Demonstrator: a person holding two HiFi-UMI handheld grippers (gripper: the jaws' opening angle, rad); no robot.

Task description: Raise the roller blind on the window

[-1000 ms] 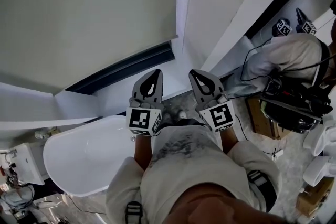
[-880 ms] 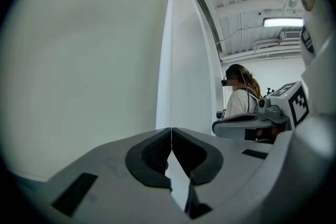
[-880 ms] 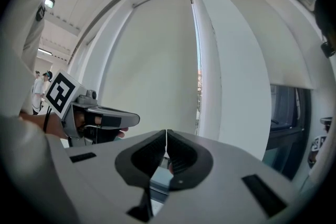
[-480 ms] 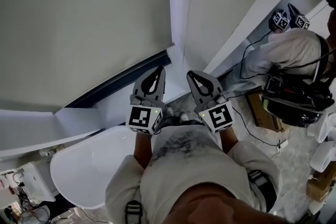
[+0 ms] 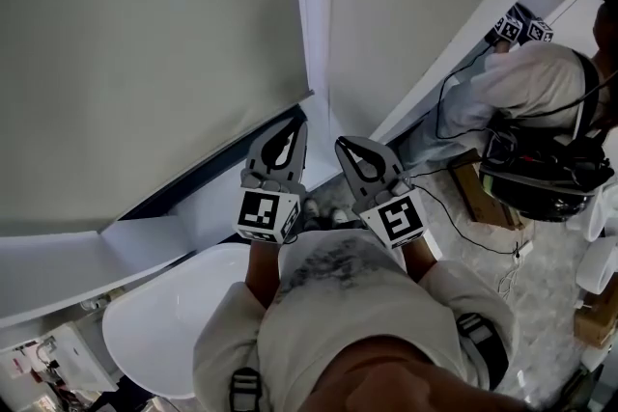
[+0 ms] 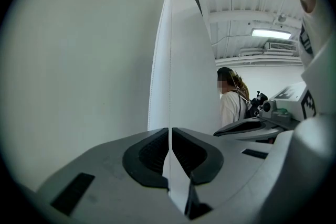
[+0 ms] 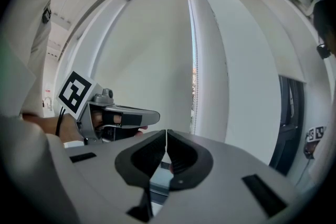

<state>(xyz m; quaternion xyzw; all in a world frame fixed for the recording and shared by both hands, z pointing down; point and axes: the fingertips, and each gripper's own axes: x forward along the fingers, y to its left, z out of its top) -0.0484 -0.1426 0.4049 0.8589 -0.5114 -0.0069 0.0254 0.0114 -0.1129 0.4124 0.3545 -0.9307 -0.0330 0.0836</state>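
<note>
A person stands at the window with both tongs raised side by side toward the white upright frame post (image 5: 311, 5). The left gripper (image 5: 295, 124) has its grey jaws pressed together. In the left gripper view a thin pale line rises from their tips (image 6: 170, 131) up the post (image 6: 181, 71); it may be a seam or a cord, the view is too poor to tell. The right gripper (image 5: 340, 144) is likewise closed, nothing showing between its jaws (image 7: 166, 134).

The pale grey-beige fabric roller blind (image 5: 145, 43) hangs left of the post, drawn down over almost the whole pane, its lower edge just above a dark strip of window (image 5: 208, 171). A fine beaded chain (image 7: 192, 76) runs along the post. Below lies a white oval bathtub (image 5: 164, 323); at right a second person in a white top (image 5: 521, 77) bends forward.
</note>
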